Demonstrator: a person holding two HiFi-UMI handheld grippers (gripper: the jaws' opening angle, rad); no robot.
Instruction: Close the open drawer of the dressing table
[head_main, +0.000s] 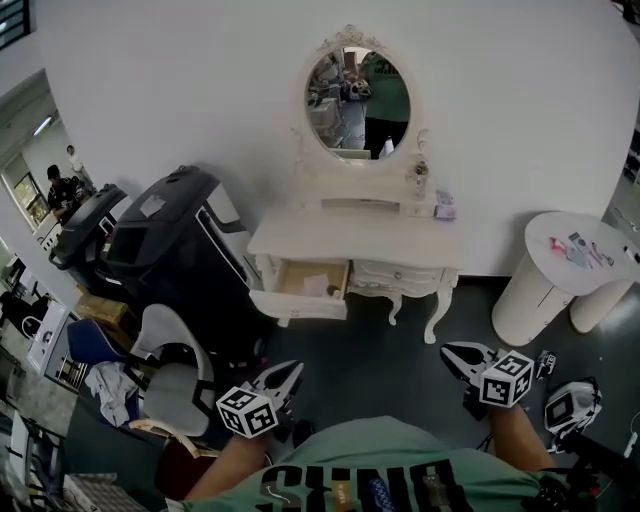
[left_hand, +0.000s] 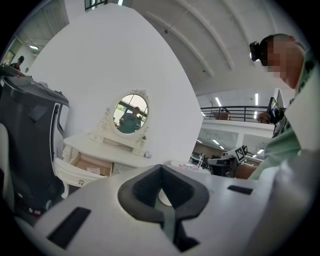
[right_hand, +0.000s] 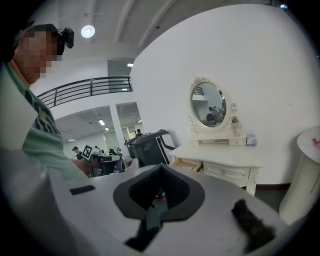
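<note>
Only one dressing table (head_main: 355, 243) — one open drawer (head_main: 300, 293), one shut drawer (head_main: 398, 274).

Dressing table (head_main: 355, 245) against the wall (head_main: 200, 80), its left drawer (head_main: 305, 290) pulled out; perhaps paper (head_main: 318, 285) inside.

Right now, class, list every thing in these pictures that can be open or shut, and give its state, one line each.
Left-hand drawer of the dressing table: pulled open.
Right-hand drawer: shut.
Left claw: shut, nothing in it.
Right claw: shut, nothing in it.
</note>
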